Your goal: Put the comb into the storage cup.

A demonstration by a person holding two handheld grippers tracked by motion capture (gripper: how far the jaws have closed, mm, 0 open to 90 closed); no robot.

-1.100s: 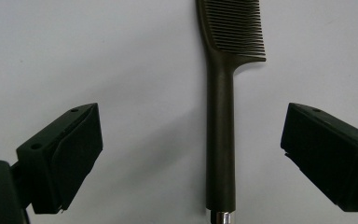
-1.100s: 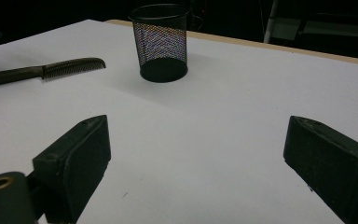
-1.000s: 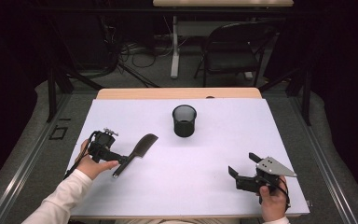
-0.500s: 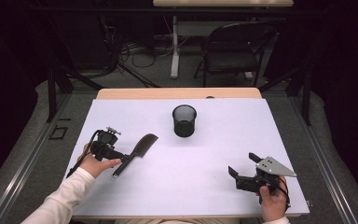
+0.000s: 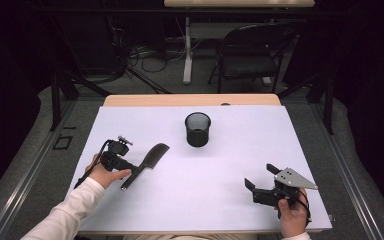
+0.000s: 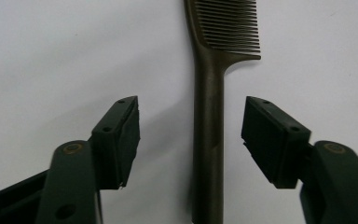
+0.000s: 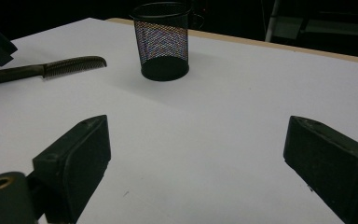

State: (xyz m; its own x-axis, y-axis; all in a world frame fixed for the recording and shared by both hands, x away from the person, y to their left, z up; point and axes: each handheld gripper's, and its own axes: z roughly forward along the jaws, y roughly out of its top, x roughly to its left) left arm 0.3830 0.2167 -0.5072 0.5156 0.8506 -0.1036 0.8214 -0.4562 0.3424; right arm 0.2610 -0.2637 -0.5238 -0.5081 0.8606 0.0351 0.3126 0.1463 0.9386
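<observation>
The left gripper (image 5: 130,172) lies low over the table's left side, held in a hand whose white sleeve (image 5: 67,215) comes in from the bottom edge. Its jaws have just been closing, and the left gripper view shows them astride the handle of a dark comb (image 6: 212,116): the handle runs up between the two black pads with bare table showing on either side, so neither pad touches it yet. The comb lies flat on the white table top (image 5: 230,150), teeth end pointing away from the hand towards the table's middle. No brand, label or writing can be read on the comb or on the gripper. Farther out, near the middle of the table, a black wire-mesh cup (image 5: 198,129) stands upright, well apart from the comb; through the mesh in the right gripper view nothing can be made out inside it above its solid dark base. At the near right corner the right gripper (image 5: 260,180) rests in the other hand with its jaws spread wide over bare table, nothing between them, a grey three-cornered plate on its top.
</observation>
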